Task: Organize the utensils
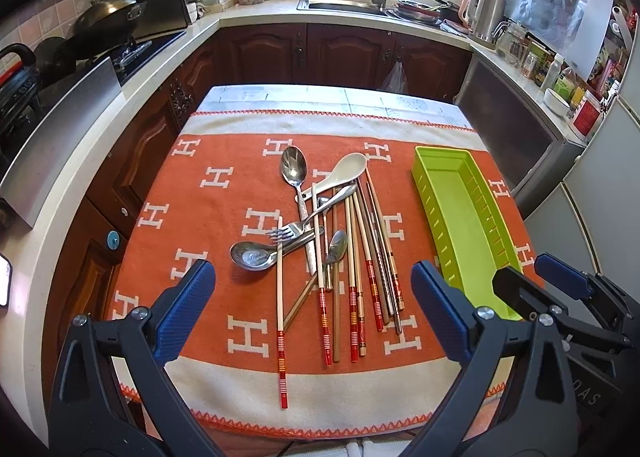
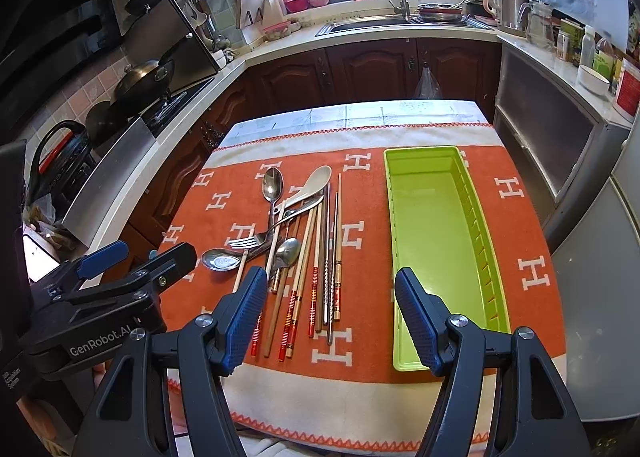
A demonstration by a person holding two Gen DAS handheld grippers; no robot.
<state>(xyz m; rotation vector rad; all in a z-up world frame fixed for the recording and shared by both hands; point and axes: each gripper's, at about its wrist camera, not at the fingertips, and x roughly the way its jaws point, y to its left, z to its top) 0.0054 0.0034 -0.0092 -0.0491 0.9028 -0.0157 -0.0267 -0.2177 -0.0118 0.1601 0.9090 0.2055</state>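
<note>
Both claws tilt downward over the cloth [image 1: 224,321], released: left gripper [image 1: 314,311], right gripper [image 2: 331,323]. One green tray [image 2: 430,225], one fork [image 1: 286,231], four spoons.

A table [image 1: 224,97] is covered by an orange cloth [image 1: 192,193] patterned with white H shapes; on the cloth a heap of spoons, a fork and chopsticks [image 1: 320,241] is laid; a green tray [image 1: 460,209] is set beside it, apart.
</note>
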